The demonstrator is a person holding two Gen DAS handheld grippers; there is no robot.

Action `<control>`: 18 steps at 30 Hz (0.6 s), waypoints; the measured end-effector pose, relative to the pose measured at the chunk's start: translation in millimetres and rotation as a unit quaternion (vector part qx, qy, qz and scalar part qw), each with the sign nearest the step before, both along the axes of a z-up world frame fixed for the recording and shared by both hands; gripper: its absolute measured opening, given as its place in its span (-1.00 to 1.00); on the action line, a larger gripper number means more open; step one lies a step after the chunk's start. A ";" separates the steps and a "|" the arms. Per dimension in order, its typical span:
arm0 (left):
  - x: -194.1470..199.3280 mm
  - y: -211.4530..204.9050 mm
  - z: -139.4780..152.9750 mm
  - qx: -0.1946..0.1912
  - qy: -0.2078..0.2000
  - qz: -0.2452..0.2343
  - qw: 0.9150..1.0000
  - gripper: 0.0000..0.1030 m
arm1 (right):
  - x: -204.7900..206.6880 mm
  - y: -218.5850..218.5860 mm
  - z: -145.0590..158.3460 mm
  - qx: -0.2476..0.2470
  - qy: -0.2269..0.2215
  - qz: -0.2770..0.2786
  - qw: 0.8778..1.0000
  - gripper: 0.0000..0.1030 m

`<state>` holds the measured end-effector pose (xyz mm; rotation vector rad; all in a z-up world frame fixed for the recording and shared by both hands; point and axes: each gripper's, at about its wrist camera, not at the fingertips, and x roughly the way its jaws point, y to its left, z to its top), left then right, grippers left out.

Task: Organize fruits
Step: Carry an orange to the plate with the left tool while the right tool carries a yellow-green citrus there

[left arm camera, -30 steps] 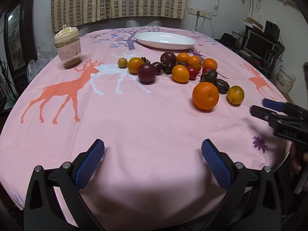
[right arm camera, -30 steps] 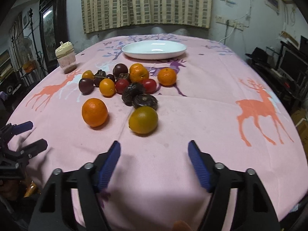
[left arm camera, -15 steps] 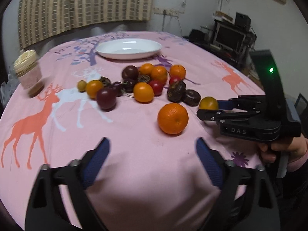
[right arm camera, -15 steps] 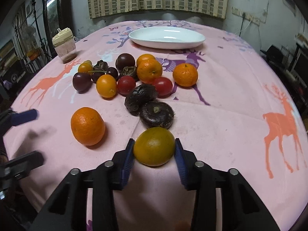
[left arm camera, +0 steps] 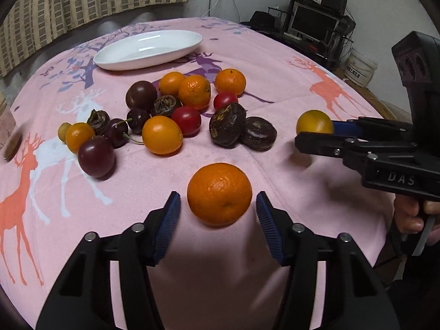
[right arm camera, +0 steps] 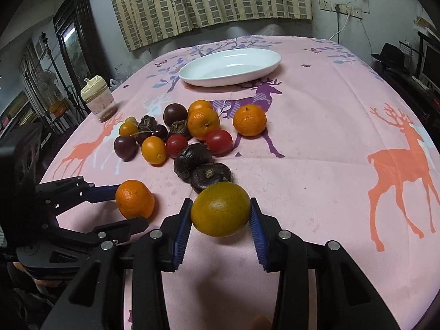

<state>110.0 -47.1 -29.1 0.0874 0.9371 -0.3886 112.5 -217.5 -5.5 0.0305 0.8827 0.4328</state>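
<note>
My right gripper [right arm camera: 220, 217] is shut on a yellow-green citrus [right arm camera: 220, 208] and holds it just above the pink cloth; both show at the right of the left wrist view, the gripper [left arm camera: 316, 132] and the citrus [left arm camera: 314, 122]. My left gripper [left arm camera: 218, 214] is open, its jaws on either side of a large orange [left arm camera: 219, 193] on the cloth, with gaps on both sides. That orange also shows in the right wrist view [right arm camera: 134, 199]. A white oval plate [right arm camera: 230, 66] stands empty at the far side.
A cluster of oranges, plums, tomatoes, cherries and dark wrinkled fruits [left arm camera: 165, 110] lies mid-table. A lidded jar [right arm camera: 98, 98] stands at the left. The table edge drops off to the right toward a shelf with a monitor [left arm camera: 313, 23].
My left gripper moved forward around the large orange and narrowed. My right gripper closed on the yellow-green citrus and lifted it slightly off the cloth.
</note>
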 end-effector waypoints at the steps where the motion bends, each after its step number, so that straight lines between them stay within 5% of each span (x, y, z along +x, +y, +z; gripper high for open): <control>1: 2.0 0.2 -1.3 -0.004 0.006 -0.004 1.000 -0.12 | 2.4 -0.2 -0.2 -0.001 0.002 0.001 1.000 -0.21; 10: 30.5 29.8 31.6 -0.031 0.001 -0.009 0.999 -0.14 | 45.4 3.8 27.3 -0.001 -0.014 0.019 1.000 -0.20; 18: 167.4 68.9 79.8 -0.034 -0.036 0.039 0.998 -0.14 | 163.5 39.4 66.4 0.011 -0.056 0.032 0.998 -0.20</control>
